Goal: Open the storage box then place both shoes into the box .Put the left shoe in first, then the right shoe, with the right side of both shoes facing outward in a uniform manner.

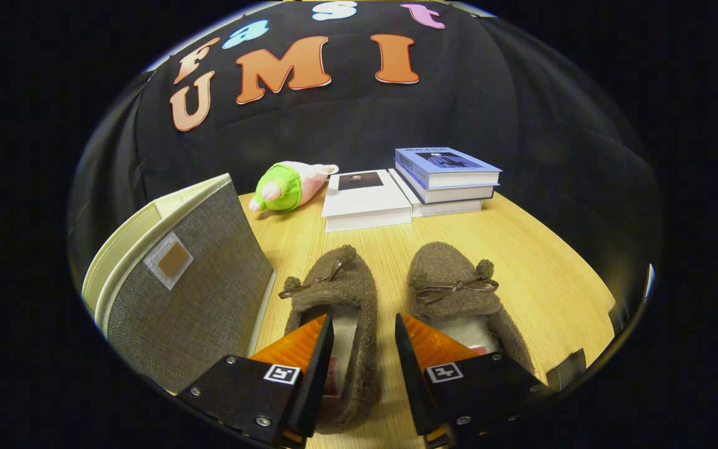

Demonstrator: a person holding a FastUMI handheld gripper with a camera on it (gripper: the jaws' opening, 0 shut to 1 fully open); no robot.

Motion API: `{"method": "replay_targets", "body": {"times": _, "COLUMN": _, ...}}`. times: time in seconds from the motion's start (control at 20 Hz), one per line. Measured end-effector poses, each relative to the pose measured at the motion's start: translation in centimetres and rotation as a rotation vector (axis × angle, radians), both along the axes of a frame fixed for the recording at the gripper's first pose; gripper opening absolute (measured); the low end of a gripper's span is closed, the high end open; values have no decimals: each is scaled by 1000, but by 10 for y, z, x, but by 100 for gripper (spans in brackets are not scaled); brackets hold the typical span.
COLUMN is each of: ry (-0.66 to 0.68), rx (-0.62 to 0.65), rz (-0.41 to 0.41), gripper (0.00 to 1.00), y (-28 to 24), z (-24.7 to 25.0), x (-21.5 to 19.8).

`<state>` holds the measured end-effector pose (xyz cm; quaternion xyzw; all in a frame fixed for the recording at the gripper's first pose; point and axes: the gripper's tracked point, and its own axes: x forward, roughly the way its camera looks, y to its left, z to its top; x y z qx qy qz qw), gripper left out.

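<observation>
storage box: the grey fabric storage box (pixel 191 293) stands at the left side of the tabletop (pixel 546 268), just left of the shoes. its lid (pixel 147 231) is swung up and stands open, a pale lining showing behind the grey panel with its small label patch.
left shoe: a brown fuzzy slipper with a bow, the left shoe (pixel 334 299) lies on the tabletop just right of the box, toe pointing away from the fingers. its heel end runs down between the two fingers.
right shoe: the right shoe (pixel 459 287), a matching slipper, lies just beside the left one, toe also away. its heel end sits behind the right finger.
hand-held gripper: the hand-held gripper (pixel 364 337) has its fingers spread well apart, wide enough to straddle the right wall of the left shoe. one finger hangs over that shoe's opening, the other over the strip of tabletop between the shoes. neither finger visibly presses on anything, so it holds nothing.
other things: a green and pink plush toy (pixel 287 186) lies near the far edge, with a white book (pixel 365 199) and a stack of books (pixel 446 178) to its right, all well beyond the shoes.
done so far: opening the box looks complete, judging by the raised lid.
left to do: both shoes are still out on the tabletop. the fingers seem lined up for a pinch on the left shoe's side wall, which fits the order asked. after that comes the right shoe, each set with its right side outward.
</observation>
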<state>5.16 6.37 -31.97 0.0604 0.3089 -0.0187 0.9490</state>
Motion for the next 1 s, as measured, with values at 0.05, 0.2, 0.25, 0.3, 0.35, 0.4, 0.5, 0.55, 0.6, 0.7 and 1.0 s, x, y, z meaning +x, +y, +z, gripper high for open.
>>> {"method": "replay_targets", "body": {"times": 0.05, "ry": 12, "rx": -10, "rz": -6, "gripper": 56, "y": -1, "z": -4, "x": 0}}
{"method": "replay_targets", "body": {"times": 0.2, "ry": 56, "rx": -45, "rz": -16, "gripper": 43, "y": -3, "z": -12, "x": -1}}
{"method": "replay_targets", "body": {"times": 0.25, "ry": 71, "rx": -57, "rz": -16, "gripper": 41, "y": -4, "z": -14, "x": -1}}
{"method": "replay_targets", "body": {"times": 0.3, "ry": 84, "rx": -64, "rz": -16, "gripper": 38, "y": -3, "z": -15, "x": -1}}
{"method": "replay_targets", "body": {"times": 0.35, "ry": 102, "rx": -76, "rz": -9, "gripper": 38, "y": -1, "z": -18, "x": -2}}
{"method": "replay_targets", "body": {"times": 0.4, "ry": 120, "rx": -87, "rz": -1, "gripper": 38, "y": 0, "z": -20, "x": -3}}
{"method": "replay_targets", "body": {"times": 0.5, "ry": 136, "rx": -77, "rz": 1, "gripper": 37, "y": 3, "z": -21, "x": -1}}
{"method": "replay_targets", "body": {"times": 0.55, "ry": 137, "rx": -55, "rz": 2, "gripper": 30, "y": 6, "z": -22, "x": -2}}
{"method": "replay_targets", "body": {"times": 0.6, "ry": 128, "rx": -44, "rz": -10, "gripper": 23, "y": 6, "z": -21, "x": -1}}
{"method": "replay_targets", "body": {"times": 0.7, "ry": 103, "rx": -58, "rz": -15, "gripper": 6, "y": 4, "z": -20, "x": 0}}
{"method": "replay_targets", "body": {"times": 1.0, "ry": 54, "rx": 23, "rz": -35, "gripper": 0, "y": 13, "z": 2, "x": 7}}
